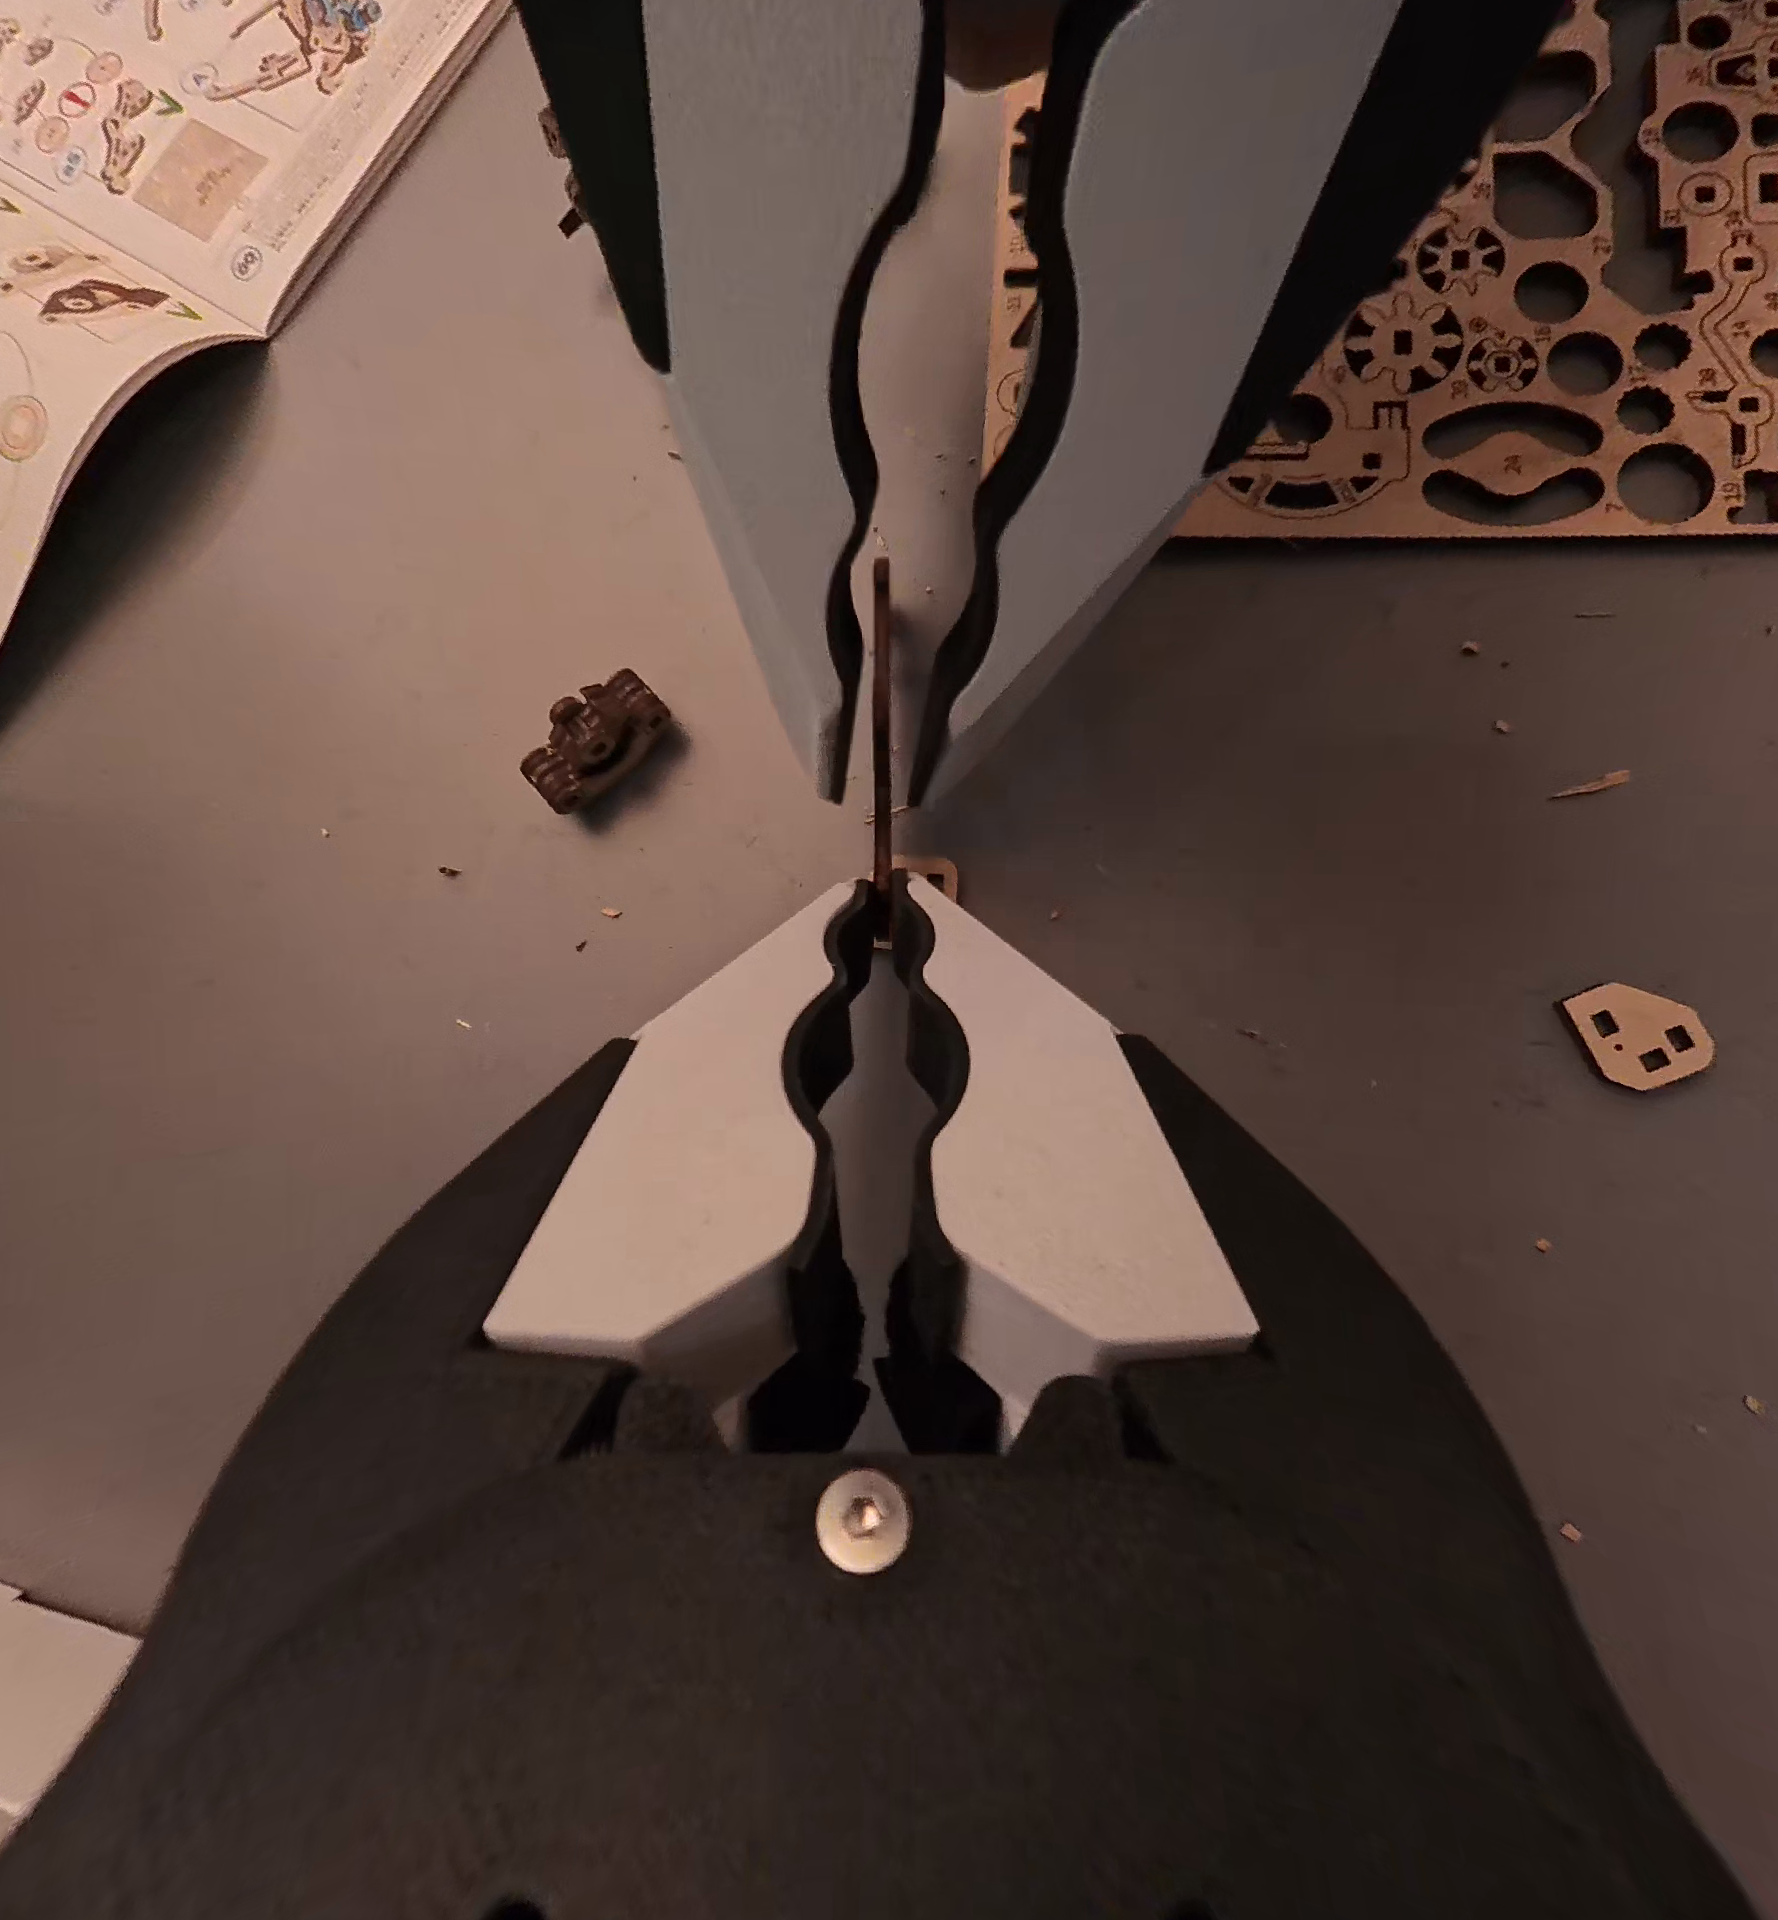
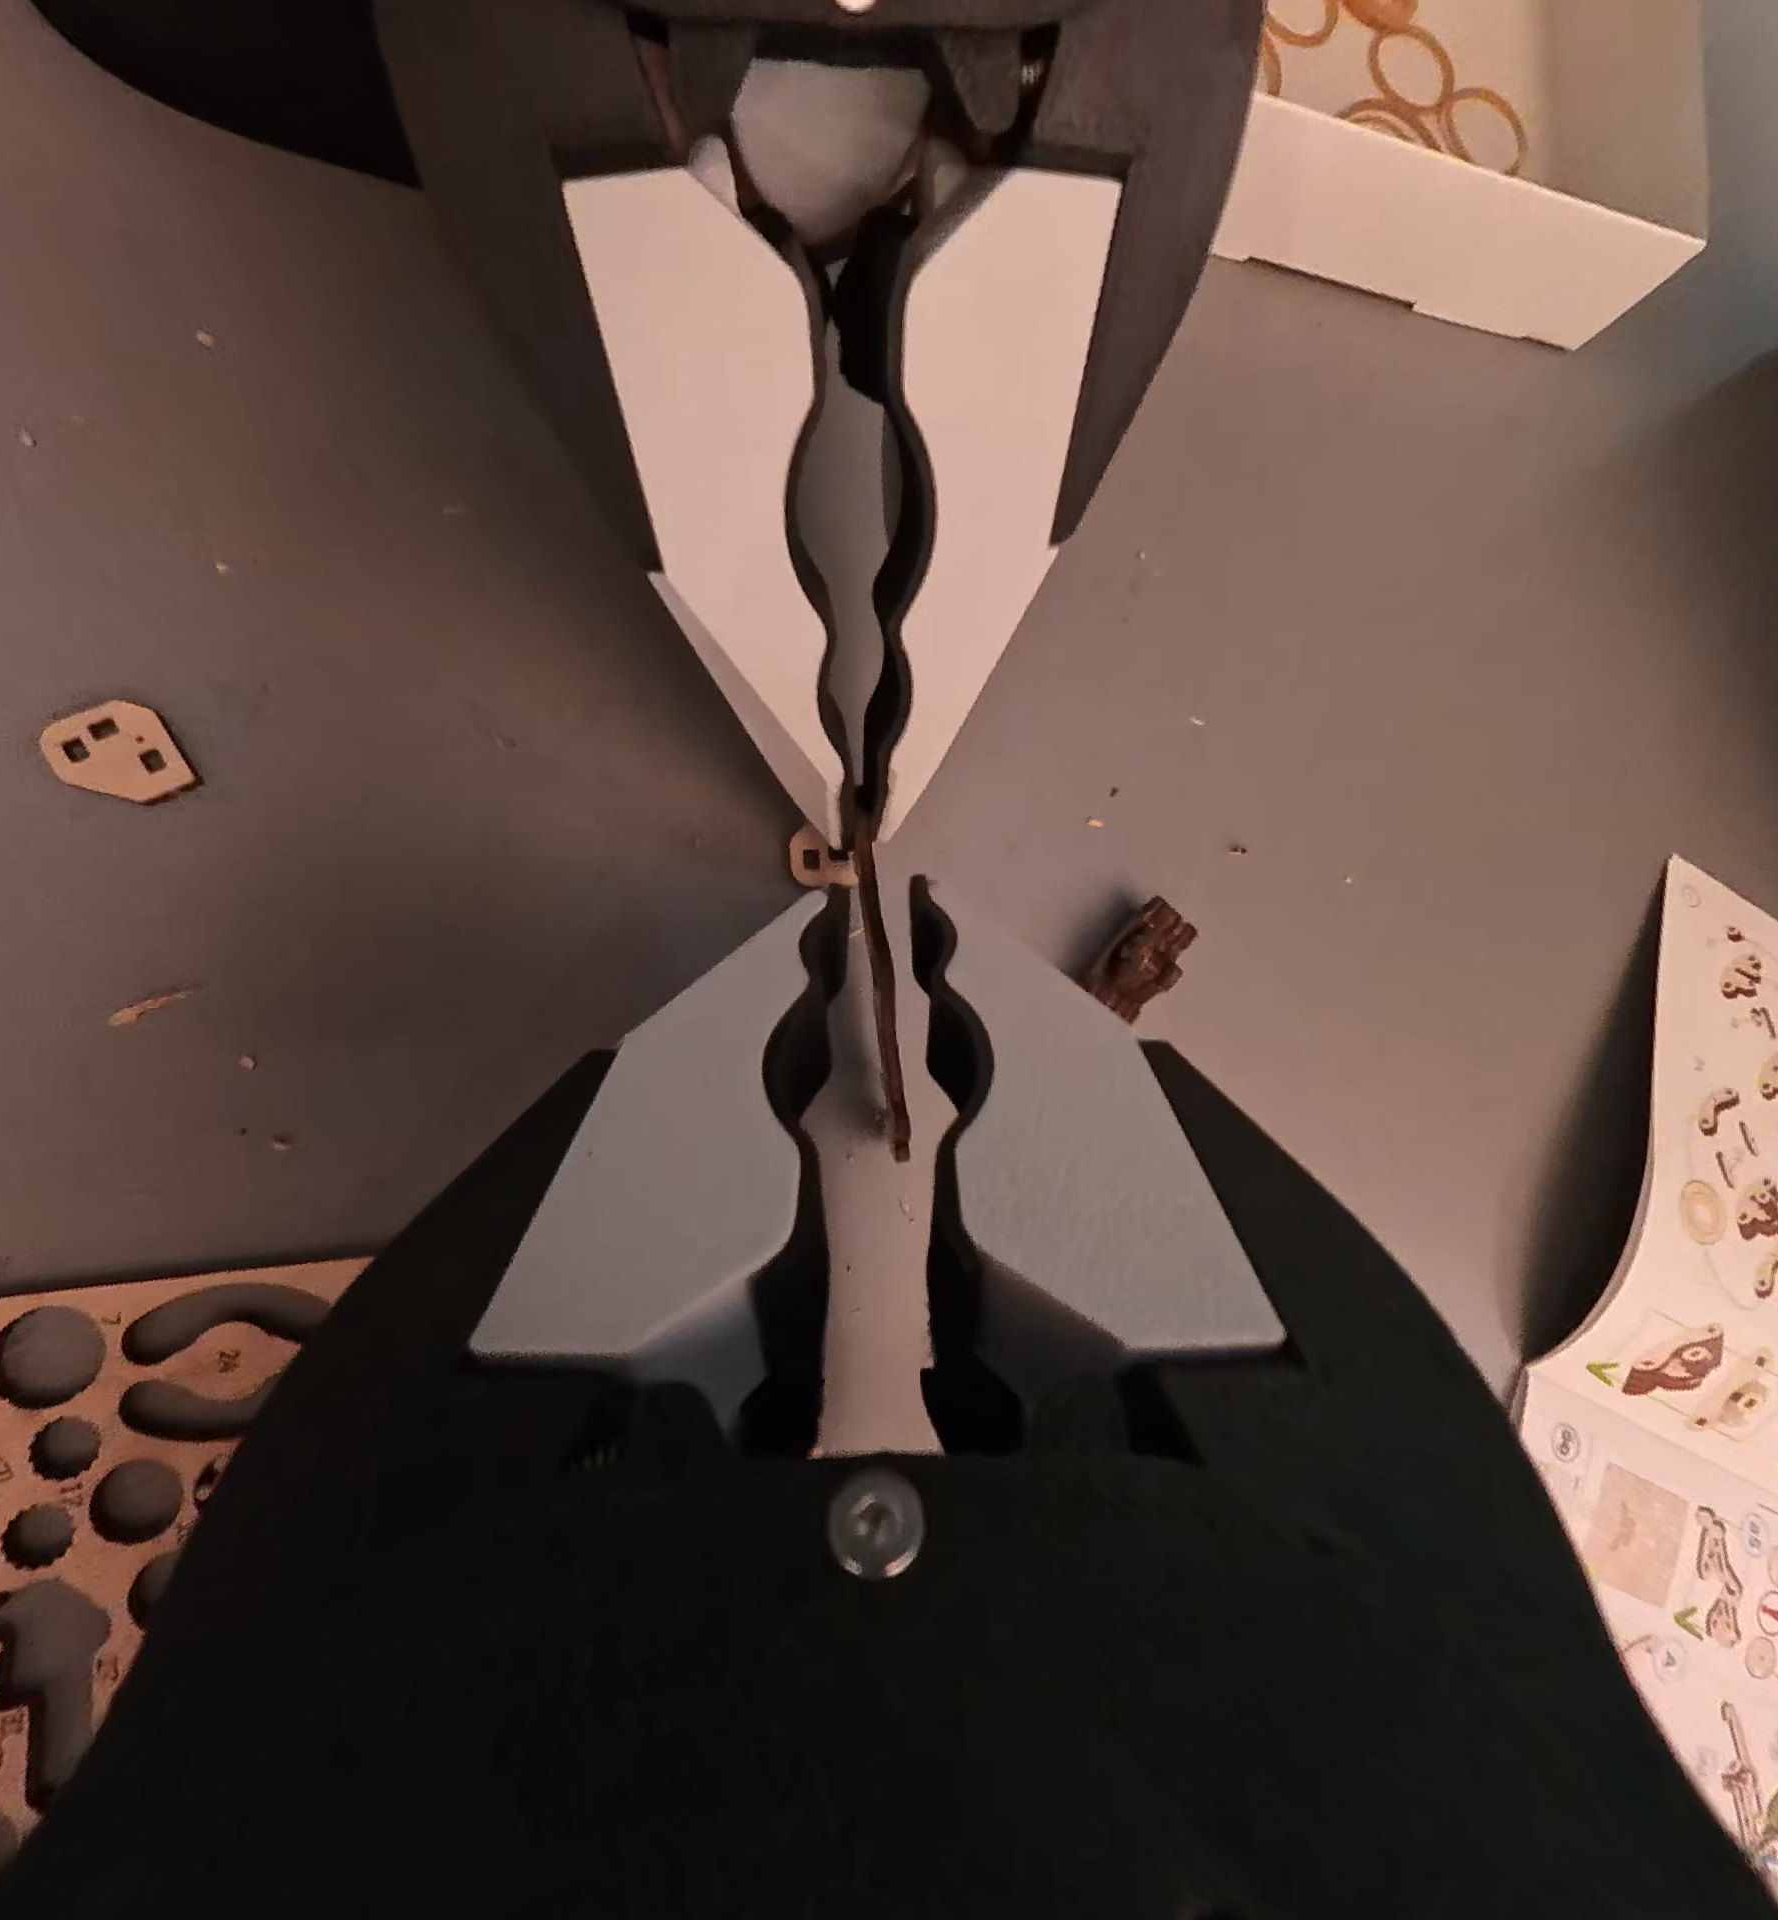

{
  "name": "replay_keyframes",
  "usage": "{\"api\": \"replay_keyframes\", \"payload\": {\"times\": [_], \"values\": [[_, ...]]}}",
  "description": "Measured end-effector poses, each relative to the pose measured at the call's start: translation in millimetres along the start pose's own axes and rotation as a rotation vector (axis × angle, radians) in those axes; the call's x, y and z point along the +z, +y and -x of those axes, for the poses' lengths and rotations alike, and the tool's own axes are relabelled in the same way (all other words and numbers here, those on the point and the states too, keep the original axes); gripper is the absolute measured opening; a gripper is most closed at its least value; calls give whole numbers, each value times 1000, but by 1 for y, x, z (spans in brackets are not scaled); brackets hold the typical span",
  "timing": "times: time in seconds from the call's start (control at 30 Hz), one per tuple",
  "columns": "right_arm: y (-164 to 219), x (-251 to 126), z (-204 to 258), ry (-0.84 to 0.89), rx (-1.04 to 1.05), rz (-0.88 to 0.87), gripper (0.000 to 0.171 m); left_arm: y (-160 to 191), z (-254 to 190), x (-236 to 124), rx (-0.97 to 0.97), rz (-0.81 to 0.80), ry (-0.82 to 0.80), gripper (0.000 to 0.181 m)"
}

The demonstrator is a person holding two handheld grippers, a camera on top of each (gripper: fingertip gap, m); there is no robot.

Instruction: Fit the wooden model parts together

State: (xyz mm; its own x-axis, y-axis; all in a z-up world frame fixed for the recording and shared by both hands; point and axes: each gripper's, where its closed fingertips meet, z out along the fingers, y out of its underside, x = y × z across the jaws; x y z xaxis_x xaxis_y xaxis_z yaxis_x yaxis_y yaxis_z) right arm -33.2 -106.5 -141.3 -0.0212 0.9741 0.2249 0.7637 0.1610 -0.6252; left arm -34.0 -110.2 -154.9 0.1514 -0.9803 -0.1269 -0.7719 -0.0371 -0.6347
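My left gripper [image 1: 880, 894] is shut on a thin dark wooden strip [image 1: 881, 675], seen edge-on and held above the grey table. A small light wooden tab [image 1: 935, 878] with a hole sticks out sideways at the left fingertips. My right gripper [image 2: 880, 899] faces the left gripper [image 2: 857, 800] tip to tip. Its jaws stand slightly apart on either side of the strip [image 2: 885, 1023], with gaps on both sides. The tab [image 2: 812, 857] shows beside the left gripper's tip. The right gripper [image 1: 877, 795] also shows coming from the top of the left wrist view.
A small dark assembled wooden part [image 1: 599, 738] lies on the table [image 1: 241, 935]. A flat light piece with three square holes [image 1: 1638, 1039] lies apart. A laser-cut parts sheet [image 1: 1487, 312], an open instruction booklet [image 1: 137, 208] and a white box of rubber bands [image 2: 1436, 208] ring the area. Left and right tips are no more than a few centimetres apart.
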Motion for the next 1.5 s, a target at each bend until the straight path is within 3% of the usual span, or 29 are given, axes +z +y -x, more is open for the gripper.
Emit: {"api": "replay_keyframes", "payload": {"times": [0.53,0.63,0.8,1.1,1.5], "values": [[-3,11,4,-25,1,40,2,1,0,-1,-16,-11,6,2],[-3,10,3,-21,-2,51,2,5,4,-10,-66,-9,4,13],[-2,10,3,-20,0,57,2,-1,7,-22,-109,-81,16,11],[-1,9,3,-23,4,57,2,1,0,-2,-59,-32,24,3],[-1,8,4,-9,7,35,2,1,-2,-1,-82,-37,46,1]]}}
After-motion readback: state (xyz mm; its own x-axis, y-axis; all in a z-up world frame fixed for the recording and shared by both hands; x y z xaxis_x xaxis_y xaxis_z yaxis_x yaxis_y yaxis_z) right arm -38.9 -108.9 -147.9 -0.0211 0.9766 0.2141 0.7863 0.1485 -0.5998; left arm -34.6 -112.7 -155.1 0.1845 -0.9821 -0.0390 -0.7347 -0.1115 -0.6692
